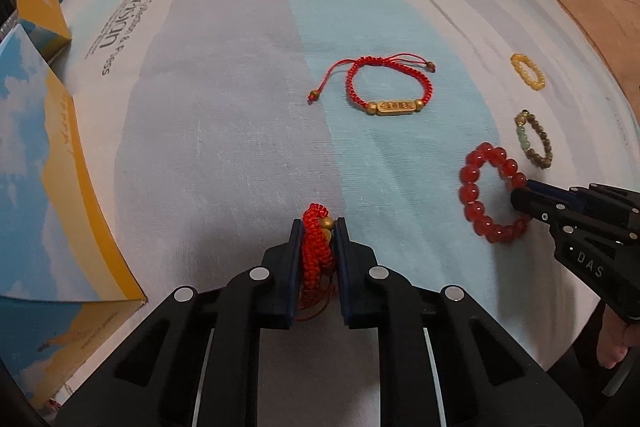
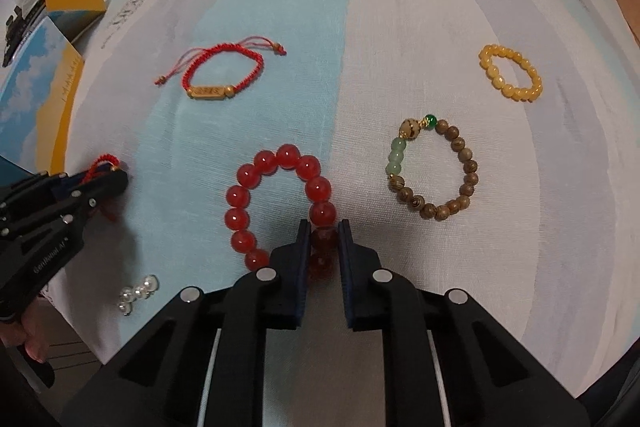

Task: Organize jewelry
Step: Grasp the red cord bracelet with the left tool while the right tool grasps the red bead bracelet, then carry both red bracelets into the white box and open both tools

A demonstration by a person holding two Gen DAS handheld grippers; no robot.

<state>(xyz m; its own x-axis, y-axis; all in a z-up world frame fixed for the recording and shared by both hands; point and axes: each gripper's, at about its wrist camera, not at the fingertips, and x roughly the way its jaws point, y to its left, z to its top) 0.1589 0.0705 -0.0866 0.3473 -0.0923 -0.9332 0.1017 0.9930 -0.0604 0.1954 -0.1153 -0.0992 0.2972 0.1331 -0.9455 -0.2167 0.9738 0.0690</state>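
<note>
My left gripper [image 1: 319, 227] is shut on a red braided cord bracelet [image 1: 314, 251] with gold beads, just above the cloth; it also shows in the right wrist view [image 2: 102, 163]. My right gripper [image 2: 324, 227] is shut on the near side of a red bead bracelet [image 2: 280, 203], which lies on the cloth; the left wrist view shows it too [image 1: 494, 193]. A second red cord bracelet with a gold bar [image 2: 224, 75] lies farther back. A brown and green bead bracelet [image 2: 436, 167] and a yellow bead bracelet [image 2: 512, 73] lie to the right.
A striped blue and white cloth [image 2: 360, 7] covers the surface. A blue and yellow box lid [image 1: 48, 187] and an open box [image 1: 38, 3] sit at the left. A small clear pearl piece [image 2: 138, 293] lies near the front left edge.
</note>
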